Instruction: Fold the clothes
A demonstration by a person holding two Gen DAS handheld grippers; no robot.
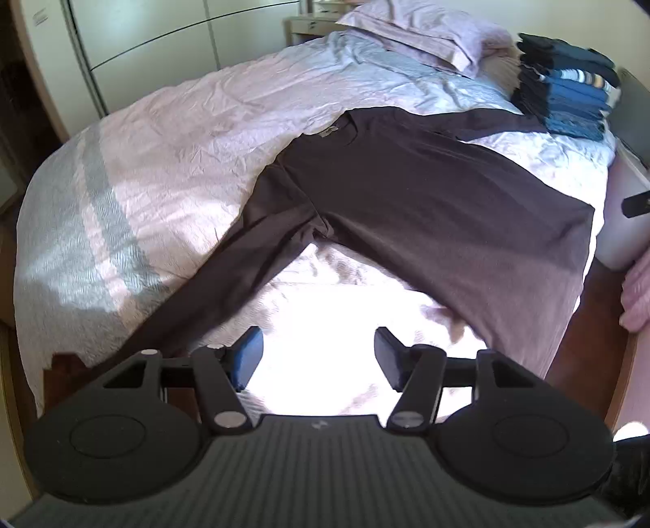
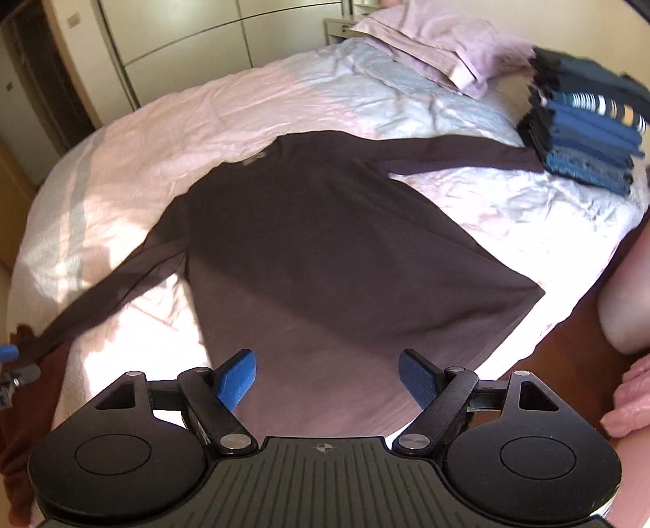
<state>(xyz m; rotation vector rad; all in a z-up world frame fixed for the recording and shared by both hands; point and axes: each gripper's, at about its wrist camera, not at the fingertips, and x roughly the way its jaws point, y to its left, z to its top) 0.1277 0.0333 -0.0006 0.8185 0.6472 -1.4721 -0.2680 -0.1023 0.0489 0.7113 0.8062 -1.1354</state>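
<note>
A dark brown long-sleeved shirt (image 1: 406,191) lies spread flat on the bed, collar toward the far side, sleeves stretched out left and right; it also shows in the right wrist view (image 2: 325,252). My left gripper (image 1: 319,353) is open and empty, above bare sunlit bedcover between the near sleeve and the shirt's body. My right gripper (image 2: 327,375) is open and empty, just above the shirt's hem. The left gripper's tip (image 2: 8,353) shows at the left edge of the right wrist view, near the end of the sleeve.
The bed has a crumpled pale pink and grey cover (image 1: 170,134). A stack of folded blue and dark clothes (image 1: 568,93) stands at the far right by the pillows (image 1: 426,32); it also shows in the right wrist view (image 2: 589,134). Wardrobe doors (image 1: 162,32) stand behind.
</note>
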